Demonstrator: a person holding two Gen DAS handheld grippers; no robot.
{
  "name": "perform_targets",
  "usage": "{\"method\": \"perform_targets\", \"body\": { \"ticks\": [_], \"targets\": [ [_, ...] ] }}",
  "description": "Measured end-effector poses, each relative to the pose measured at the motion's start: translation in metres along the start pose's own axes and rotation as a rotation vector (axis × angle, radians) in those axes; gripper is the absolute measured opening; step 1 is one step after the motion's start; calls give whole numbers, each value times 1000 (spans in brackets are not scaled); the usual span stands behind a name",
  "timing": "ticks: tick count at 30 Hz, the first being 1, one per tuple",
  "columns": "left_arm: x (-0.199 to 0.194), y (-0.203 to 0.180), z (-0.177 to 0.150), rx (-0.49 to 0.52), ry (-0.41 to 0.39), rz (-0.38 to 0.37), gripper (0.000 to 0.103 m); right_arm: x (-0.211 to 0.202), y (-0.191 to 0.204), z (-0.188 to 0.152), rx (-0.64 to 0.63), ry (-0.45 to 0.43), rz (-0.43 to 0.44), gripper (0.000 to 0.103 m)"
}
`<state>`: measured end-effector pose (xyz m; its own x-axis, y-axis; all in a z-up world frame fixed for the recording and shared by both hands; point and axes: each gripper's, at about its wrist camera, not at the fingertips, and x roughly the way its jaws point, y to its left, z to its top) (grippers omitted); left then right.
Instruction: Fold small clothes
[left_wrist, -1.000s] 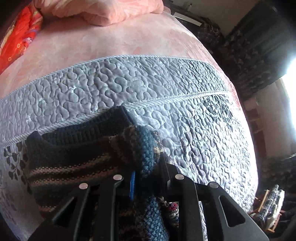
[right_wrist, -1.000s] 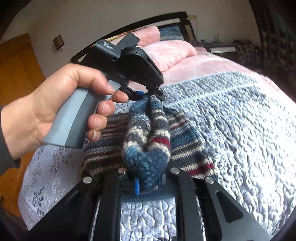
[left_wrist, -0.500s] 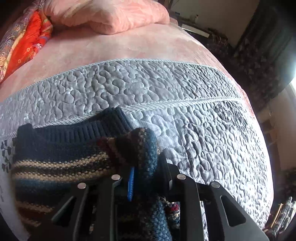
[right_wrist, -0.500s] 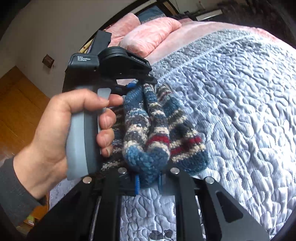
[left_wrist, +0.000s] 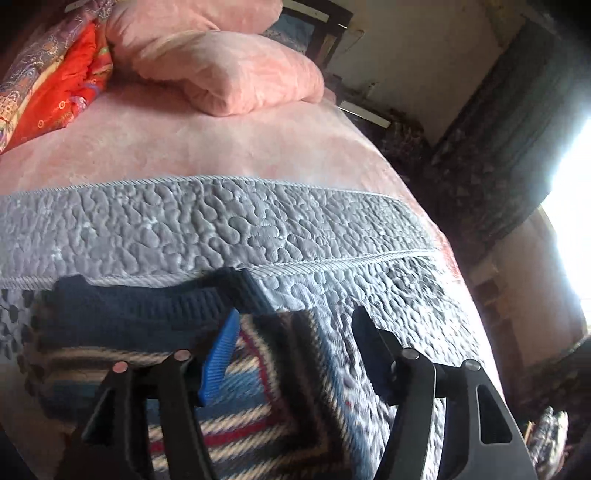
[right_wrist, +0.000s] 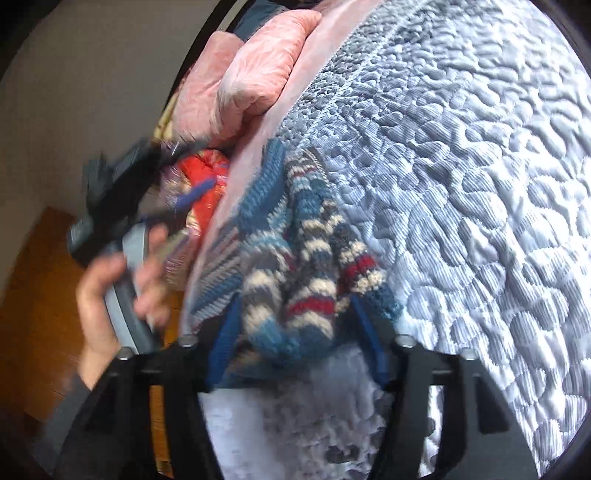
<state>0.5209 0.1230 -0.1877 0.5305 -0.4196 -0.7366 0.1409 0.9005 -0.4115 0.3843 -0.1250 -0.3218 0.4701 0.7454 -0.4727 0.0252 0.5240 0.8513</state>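
A striped sweater (left_wrist: 258, 398) is laid on the grey quilt (left_wrist: 221, 221) of the bed, near its edge. The left gripper (left_wrist: 295, 347) is spread wide above it, nothing held. The right gripper (right_wrist: 295, 325) is also spread, a bunched fold lying loose between its fingers.

We see both pairs of jaws part since half a second ago; the left gripper (left_wrist: 295, 354) no longer pinches the striped sweater (left_wrist: 266, 406), which now lies flat on the quilt (left_wrist: 221, 221); the right gripper (right_wrist: 295, 343) stands wide around the bunched knit fold; the left hand (right_wrist: 110, 295) swings away, blurred.
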Motion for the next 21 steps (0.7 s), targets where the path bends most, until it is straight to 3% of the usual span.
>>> {"method": "perform_targets", "body": {
  "ticks": [2, 5, 9, 14, 21],
  "targets": [
    [-27, 13, 1, 15, -1, -27, 64, -6, -3, 12, 39, 33, 75, 73],
    [-62, 36, -8, 2, 17, -116, 64, 1, 3, 41, 27, 160, 127, 77],
    [-82, 60, -41, -48, 81, -248, 64, 22, 20, 75, -34, 284, 86, 79],
    [-82, 75, -77, -103, 120, -315, 64, 50, 36, 103, -74, 329, 40, 79],
    [-73, 97, -98, -202, 112, -385, 64, 87, 42, 110, -152, 382, -52, 55]
  ]
}}
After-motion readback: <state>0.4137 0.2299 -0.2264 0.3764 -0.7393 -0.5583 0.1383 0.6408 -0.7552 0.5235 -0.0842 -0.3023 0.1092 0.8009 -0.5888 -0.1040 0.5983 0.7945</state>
